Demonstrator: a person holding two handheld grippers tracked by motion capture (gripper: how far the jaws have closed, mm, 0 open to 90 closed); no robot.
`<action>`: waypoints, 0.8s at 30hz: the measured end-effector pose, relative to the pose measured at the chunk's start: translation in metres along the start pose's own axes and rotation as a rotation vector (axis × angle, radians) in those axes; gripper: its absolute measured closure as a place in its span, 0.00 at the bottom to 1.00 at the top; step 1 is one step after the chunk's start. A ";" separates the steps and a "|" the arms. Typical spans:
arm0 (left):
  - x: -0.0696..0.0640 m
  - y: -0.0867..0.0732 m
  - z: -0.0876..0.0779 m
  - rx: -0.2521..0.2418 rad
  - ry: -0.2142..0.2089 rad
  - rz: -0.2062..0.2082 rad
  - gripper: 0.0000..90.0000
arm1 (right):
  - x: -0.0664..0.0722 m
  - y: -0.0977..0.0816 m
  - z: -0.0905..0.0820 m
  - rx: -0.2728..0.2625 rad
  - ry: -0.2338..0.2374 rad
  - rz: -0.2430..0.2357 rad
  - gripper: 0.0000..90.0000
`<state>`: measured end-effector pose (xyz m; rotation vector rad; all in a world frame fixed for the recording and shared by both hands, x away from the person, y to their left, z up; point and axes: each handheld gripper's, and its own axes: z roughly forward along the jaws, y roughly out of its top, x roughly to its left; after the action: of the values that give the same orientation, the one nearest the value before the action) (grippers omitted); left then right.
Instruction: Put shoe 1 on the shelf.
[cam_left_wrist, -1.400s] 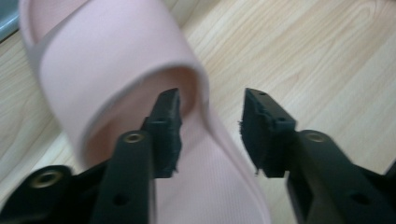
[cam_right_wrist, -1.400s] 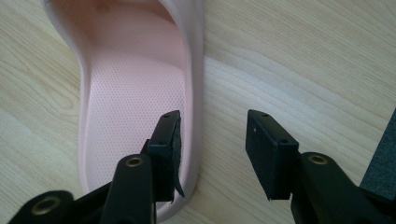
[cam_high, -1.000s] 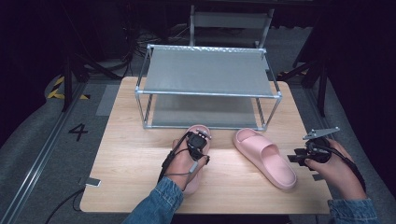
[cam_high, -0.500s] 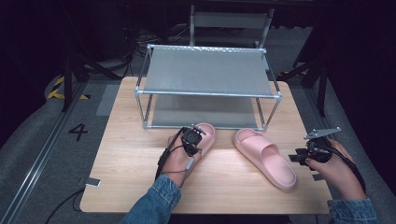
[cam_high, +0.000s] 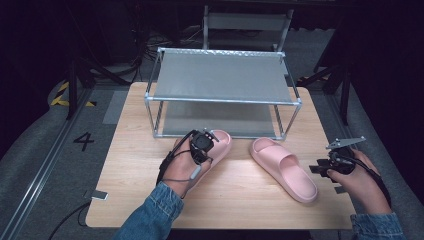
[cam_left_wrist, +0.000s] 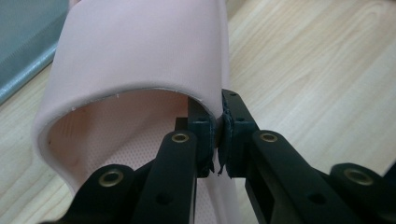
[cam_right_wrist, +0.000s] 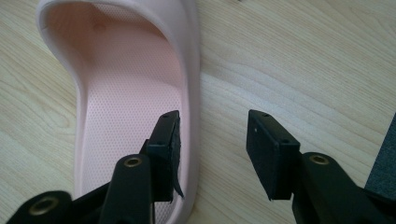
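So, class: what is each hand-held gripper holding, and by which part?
Left hand-held gripper: pink slipper, by its strap edge. Right hand-held gripper: nothing.

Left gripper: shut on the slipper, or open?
Shut. In the left gripper view, the left gripper pinches the strap edge of the left slipper between its pads.

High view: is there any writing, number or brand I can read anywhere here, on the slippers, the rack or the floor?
"4": dark number on the grey floor, left of the table.
Yellow and black hazard stripes on the floor farther back: a marking, no words.
Slippers, rack and grippers: no readable text or brand.
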<state>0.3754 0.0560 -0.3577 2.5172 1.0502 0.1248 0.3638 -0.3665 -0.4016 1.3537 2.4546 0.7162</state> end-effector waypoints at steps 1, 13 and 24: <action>0.000 0.001 -0.003 0.003 -0.003 0.007 0.94 | 0.000 0.000 0.000 0.000 0.001 0.000 0.62; -0.004 0.017 -0.040 0.012 -0.055 0.080 0.94 | 0.001 -0.002 0.003 0.007 0.027 0.014 0.62; -0.001 0.033 -0.074 -0.017 -0.109 0.147 0.94 | 0.001 -0.010 -0.001 0.004 0.018 0.033 0.62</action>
<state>0.3791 0.0591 -0.2767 2.5527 0.8179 0.0372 0.3557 -0.3707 -0.4055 1.3982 2.4544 0.7352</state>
